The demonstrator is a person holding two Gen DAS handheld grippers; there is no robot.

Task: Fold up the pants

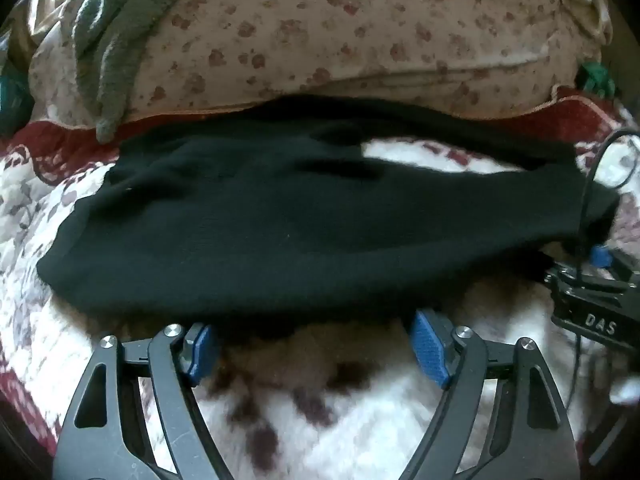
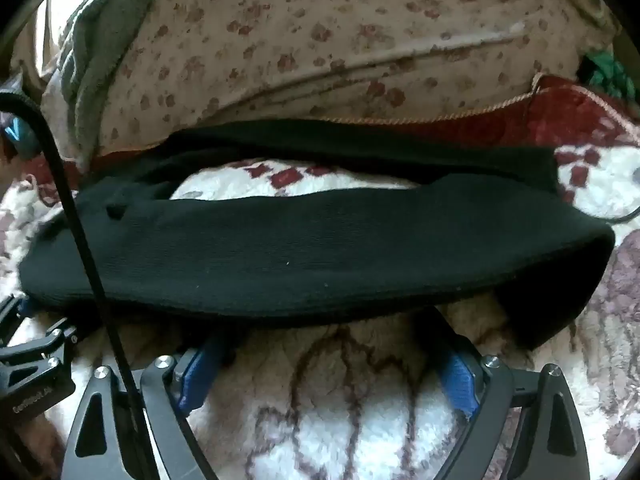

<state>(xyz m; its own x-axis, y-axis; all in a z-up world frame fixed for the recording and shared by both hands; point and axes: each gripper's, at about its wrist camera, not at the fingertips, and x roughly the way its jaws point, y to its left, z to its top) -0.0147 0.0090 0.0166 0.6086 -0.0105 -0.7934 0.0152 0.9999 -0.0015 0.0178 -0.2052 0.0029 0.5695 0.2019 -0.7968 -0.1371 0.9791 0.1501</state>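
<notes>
Black pants (image 1: 300, 220) lie sideways across a white floral blanket (image 1: 360, 420), the two legs slightly apart with blanket showing between them. My left gripper (image 1: 316, 344) is open, its blue pads (image 1: 430, 344) just short of the pants' near edge, nothing between them. In the right wrist view the near leg of the pants (image 2: 300, 256) fills the middle, its end drooping at the right. My right gripper (image 2: 328, 364) is open too, fingertips reaching the near hem, which partly hides them. Each gripper shows at the edge of the other's view: right gripper (image 1: 592, 292), left gripper (image 2: 36, 360).
Behind the pants rises a beige quilt with reddish prints (image 1: 360, 40), a grey-green knit cloth (image 1: 116, 40) draped over its left. A dark red blanket border (image 2: 560, 120) runs at the back. A black cable (image 2: 80, 240) crosses the right wrist view. Something green (image 1: 596, 76) sits far right.
</notes>
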